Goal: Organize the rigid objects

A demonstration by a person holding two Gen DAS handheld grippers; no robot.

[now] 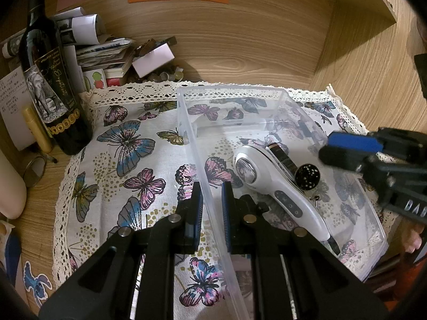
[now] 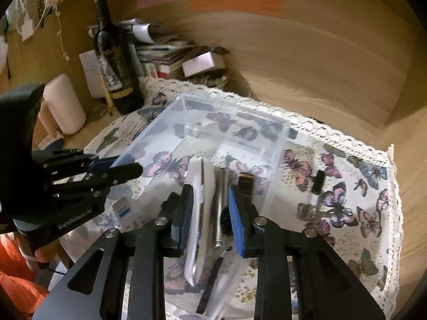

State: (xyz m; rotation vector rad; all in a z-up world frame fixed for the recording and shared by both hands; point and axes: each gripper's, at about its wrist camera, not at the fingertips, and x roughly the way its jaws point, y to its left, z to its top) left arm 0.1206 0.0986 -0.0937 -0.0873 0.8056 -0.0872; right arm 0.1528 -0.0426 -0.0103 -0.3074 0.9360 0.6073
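Clear plastic bin [image 1: 267, 101], part-filled; sorting under way, not finished.

Set on butterfly cloth [image 1: 133, 144] over wooden desk [image 1: 360, 66]. Already inside: white handheld device [image 1: 283, 189], slim dark-and-metal stick [image 1: 283, 160] and black speckled round piece [image 1: 307, 176]. Left tool [image 1: 212, 208] clamped tight on near wall of bin, steadying it. Right tool [image 2: 210, 213] part-open over bin, blue pads astride white device and metal stick, gripping neither as far as blur allows. Left outside on cloth: small black block [image 2: 318, 182] and metallic piece [image 2: 311, 213].
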